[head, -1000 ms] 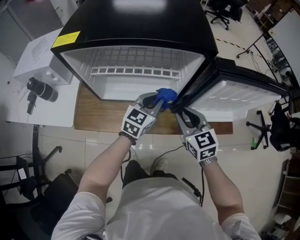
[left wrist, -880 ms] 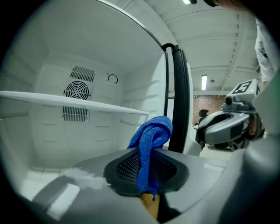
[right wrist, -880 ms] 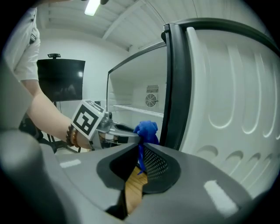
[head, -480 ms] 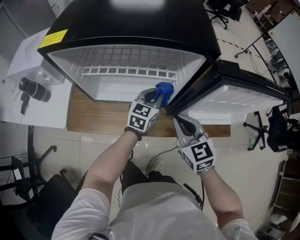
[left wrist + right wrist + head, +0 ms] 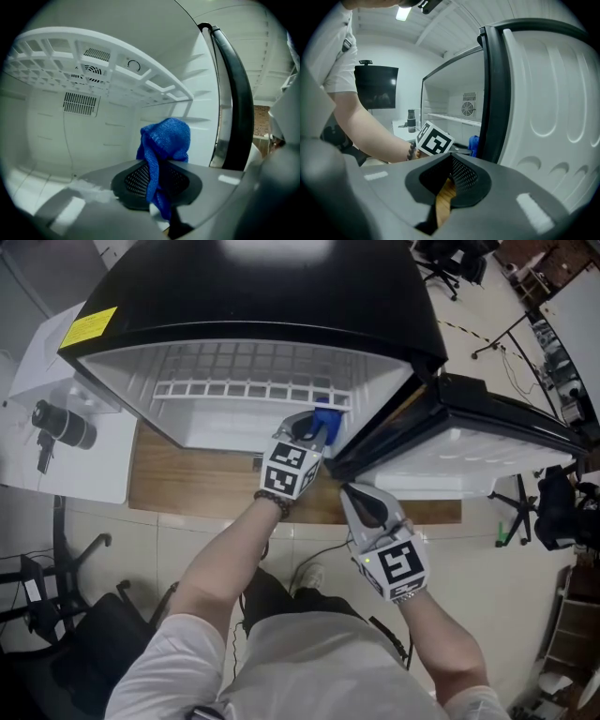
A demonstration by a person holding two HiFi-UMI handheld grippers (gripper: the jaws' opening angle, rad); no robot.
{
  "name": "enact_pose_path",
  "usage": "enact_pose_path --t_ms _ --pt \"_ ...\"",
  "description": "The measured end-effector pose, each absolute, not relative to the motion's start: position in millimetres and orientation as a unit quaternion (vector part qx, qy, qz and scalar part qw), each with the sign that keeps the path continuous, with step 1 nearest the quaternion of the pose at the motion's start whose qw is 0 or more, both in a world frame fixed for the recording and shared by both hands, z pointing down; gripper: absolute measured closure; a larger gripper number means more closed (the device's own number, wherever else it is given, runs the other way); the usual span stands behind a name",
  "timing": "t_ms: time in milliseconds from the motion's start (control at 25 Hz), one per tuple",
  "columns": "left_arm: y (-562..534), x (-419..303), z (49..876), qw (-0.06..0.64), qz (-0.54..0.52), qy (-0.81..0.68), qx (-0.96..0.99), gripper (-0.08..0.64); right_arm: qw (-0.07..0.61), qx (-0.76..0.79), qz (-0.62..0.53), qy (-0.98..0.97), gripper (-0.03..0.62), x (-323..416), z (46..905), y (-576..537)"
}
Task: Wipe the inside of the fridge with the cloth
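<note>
Bright overhead glare, fisheye-warped edges

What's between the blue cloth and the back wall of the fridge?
Nothing. The left gripper view shows just empty space between the blue cloth and the back wall.

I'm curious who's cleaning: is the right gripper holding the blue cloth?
No, the left gripper pinches the blue cloth; the right gripper is empty.

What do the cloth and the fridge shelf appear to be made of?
The cloth looks like blue knitted fabric, matte, with visible stitches and a soft drape. The shelf is a smooth white lattice, probably moulded plastic, possibly coated wire.
</note>
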State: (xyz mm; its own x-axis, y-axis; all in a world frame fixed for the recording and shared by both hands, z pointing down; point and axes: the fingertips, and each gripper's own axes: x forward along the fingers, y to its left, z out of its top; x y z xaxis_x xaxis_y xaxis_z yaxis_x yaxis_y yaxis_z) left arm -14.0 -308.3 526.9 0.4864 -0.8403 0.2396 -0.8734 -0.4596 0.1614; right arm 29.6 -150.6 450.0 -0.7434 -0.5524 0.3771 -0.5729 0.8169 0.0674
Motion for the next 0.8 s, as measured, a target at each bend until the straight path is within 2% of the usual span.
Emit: enact_pose_path --t_ms 800 --pt "-368 -19 537 0.116 0.060 -0.532 0.836 0.514 0.135 0.281 0.017 -0.950 0.591 12 427 -164"
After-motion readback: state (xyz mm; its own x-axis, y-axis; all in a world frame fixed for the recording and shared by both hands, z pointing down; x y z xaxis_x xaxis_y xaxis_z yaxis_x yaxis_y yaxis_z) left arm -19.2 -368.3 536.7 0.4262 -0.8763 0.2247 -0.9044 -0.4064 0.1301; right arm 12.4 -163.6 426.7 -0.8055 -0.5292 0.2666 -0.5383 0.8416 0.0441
